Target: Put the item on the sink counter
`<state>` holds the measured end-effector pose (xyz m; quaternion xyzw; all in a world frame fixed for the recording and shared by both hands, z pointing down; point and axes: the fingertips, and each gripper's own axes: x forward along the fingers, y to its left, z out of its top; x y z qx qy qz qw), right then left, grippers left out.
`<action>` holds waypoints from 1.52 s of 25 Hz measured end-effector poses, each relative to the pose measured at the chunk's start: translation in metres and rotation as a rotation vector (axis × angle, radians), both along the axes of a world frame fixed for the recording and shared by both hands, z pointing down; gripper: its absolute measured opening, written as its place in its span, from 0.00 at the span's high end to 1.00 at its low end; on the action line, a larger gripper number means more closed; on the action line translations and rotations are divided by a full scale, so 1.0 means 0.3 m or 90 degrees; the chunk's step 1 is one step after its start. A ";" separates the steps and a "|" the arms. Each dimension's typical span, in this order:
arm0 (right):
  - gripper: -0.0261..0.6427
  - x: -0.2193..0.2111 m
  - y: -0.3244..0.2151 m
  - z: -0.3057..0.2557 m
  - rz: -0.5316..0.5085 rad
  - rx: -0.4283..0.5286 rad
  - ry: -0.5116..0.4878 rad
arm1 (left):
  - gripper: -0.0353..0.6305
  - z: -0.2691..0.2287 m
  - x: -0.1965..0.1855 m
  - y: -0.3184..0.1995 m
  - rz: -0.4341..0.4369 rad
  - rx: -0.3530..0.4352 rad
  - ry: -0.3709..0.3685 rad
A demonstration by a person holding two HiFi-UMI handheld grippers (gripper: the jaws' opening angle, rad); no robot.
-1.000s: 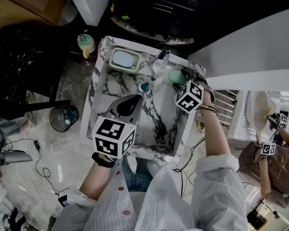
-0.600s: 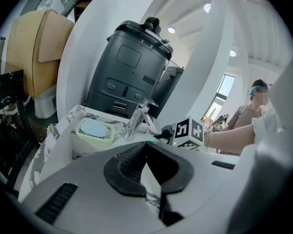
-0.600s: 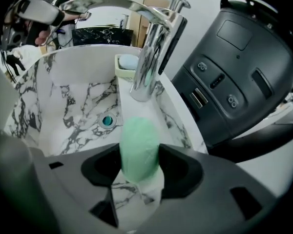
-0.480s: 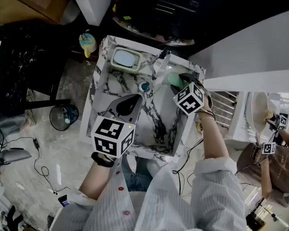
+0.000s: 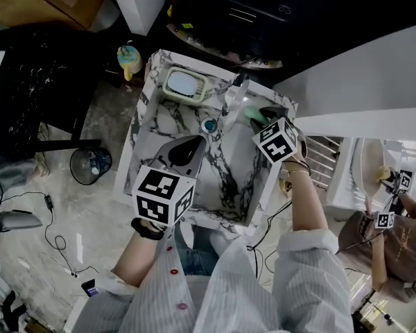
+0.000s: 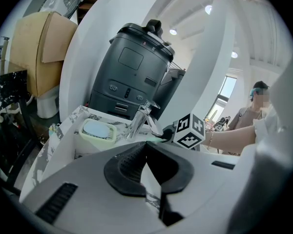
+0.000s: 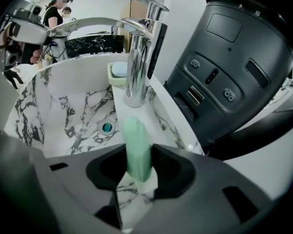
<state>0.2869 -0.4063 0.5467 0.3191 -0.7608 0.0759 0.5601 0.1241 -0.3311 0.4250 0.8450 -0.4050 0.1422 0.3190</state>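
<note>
My right gripper (image 7: 136, 167) has just been closing its jaws, and its pads (image 7: 168, 172) are pinching the green item (image 7: 136, 143), which is stretching along the sink counter's (image 7: 161, 116) back rim toward the faucet (image 7: 136, 67). With me gripping one end only, it could be pivoting and sliding into the basin (image 7: 68, 116). My left gripper (image 6: 146, 147) is hanging closed, empty.

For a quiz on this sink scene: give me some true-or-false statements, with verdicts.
1. The pale green item sits between the right hand-held gripper's jaws. True; they have just been closing on it.
2. In the head view, the soap dish stands left of the faucet. True.
3. The left hand-held gripper holds the soap dish. False: its jaws are together, empty.
4. The pale green item touches the soap dish. False: the faucet stands between them.
</note>
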 end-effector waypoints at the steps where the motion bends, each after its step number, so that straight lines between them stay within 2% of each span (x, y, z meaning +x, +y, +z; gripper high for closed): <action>1: 0.74 0.000 -0.005 0.002 0.001 0.000 0.006 | 0.92 -0.002 0.001 0.000 -0.001 0.001 0.000; 8: 0.75 -0.009 -0.050 0.004 0.005 -0.004 0.020 | 0.92 -0.018 -0.002 0.015 -0.022 0.007 -0.001; 24: 0.76 -0.180 0.135 -0.139 -0.039 0.027 -0.090 | 0.92 -0.074 -0.077 0.156 -0.130 0.044 0.002; 29: 0.76 -0.291 0.239 -0.192 -0.034 0.029 -0.137 | 0.92 -0.095 -0.122 0.223 -0.125 0.053 0.005; 38: 0.76 -0.541 0.475 -0.294 -0.021 0.059 -0.187 | 0.92 -0.114 -0.288 0.431 -0.092 0.060 0.007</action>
